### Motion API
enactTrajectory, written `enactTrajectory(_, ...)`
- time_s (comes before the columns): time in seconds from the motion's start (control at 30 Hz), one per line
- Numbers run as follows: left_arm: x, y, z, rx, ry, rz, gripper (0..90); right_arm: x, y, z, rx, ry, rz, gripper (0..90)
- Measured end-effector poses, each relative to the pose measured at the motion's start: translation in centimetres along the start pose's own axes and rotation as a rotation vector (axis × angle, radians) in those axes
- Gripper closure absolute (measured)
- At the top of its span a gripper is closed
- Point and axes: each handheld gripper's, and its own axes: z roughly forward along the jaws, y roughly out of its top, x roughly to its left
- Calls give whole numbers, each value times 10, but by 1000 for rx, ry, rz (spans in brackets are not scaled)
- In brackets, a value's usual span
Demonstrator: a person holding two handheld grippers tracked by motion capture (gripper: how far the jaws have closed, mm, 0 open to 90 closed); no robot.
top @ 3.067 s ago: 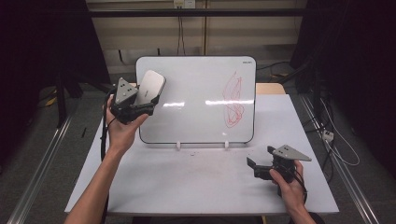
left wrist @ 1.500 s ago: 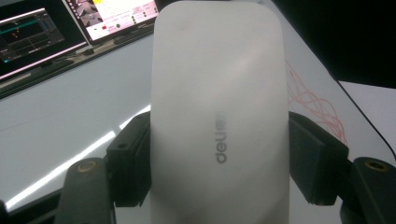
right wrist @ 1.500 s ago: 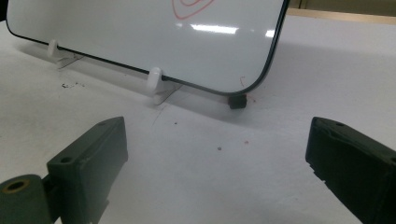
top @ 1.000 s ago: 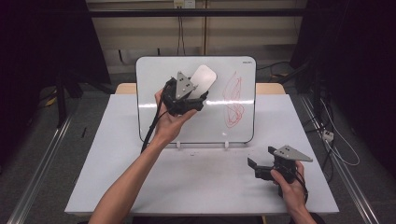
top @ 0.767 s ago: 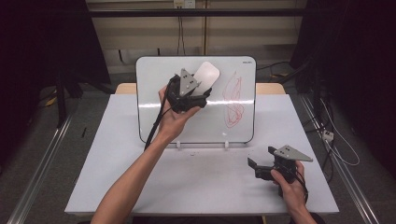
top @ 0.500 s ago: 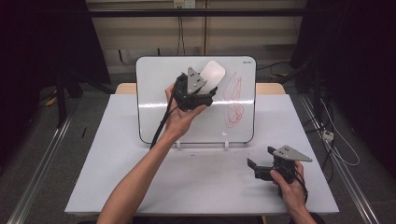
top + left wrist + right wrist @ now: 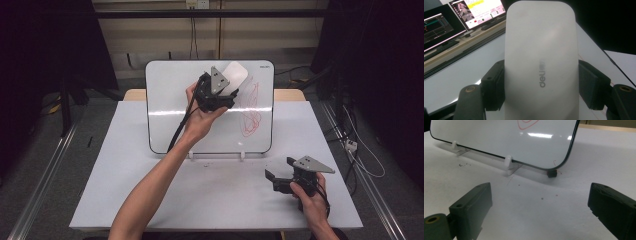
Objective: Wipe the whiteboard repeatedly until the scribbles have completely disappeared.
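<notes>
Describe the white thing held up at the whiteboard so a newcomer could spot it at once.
Find the whiteboard propped upright at the table's far side. Near its top edge, left of the red scribble, the left tongs are shut on an eraser. It is a smooth, rounded white block with a grey "deli" logo, unlike the flat board behind it.

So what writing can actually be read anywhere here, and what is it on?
"deli": grey brand mark on the white eraser held in the left gripper.
Small dark mark at the whiteboard's top right corner: too small to read.
Text on the monitor screens behind: too blurred to read.
</notes>
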Motion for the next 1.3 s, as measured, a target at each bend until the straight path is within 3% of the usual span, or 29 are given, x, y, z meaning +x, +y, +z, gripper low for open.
enactTrajectory(0.47, -14, 4, 26, 28, -6, 50, 311, -1, 0, 1, 2, 3, -2, 54)
enactTrajectory(1.07, -26, 6, 42, 26, 45, 111, 311, 0, -1, 1, 4, 8, 0, 55)
enactTrajectory(1.3, -31, 4, 46, 38, 87, 156, 311, 0, 0, 0, 2, 8, 1, 55)
